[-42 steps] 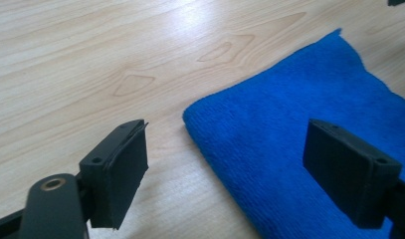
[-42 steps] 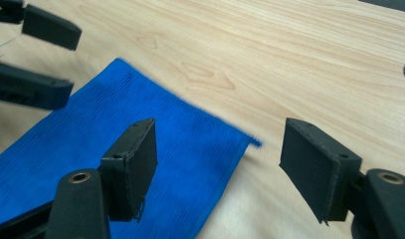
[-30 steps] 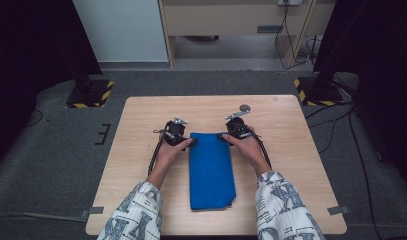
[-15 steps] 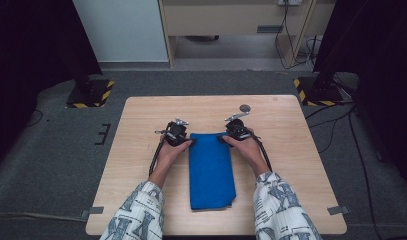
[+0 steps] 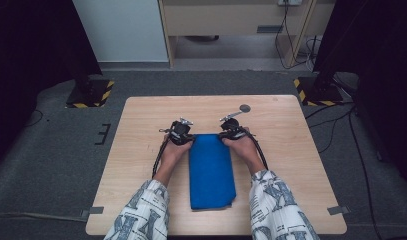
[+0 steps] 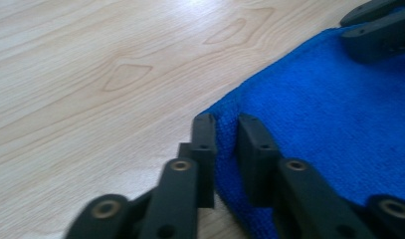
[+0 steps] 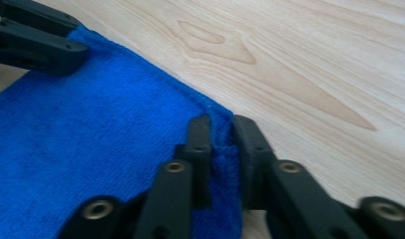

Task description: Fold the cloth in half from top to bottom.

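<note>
Blue towel (image 5: 211, 170) lay folded lengthwise on wooden surface (image 5: 141, 125), between person's forearms. Left claw (image 6: 225, 130) had just been closing, jaws pinched on towel's far left corner. Right claw (image 7: 221, 130) likewise just closing, jaws clamped on far right corner. Both claws low at towel's far edge. Small grey disc (image 5: 245, 108) lay beyond right claw.

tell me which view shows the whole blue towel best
The high view: the folded blue towel lies full length on the table between both forearms. The left gripper view shows one far corner pinched by its fingers; the right gripper view shows the other.
</note>
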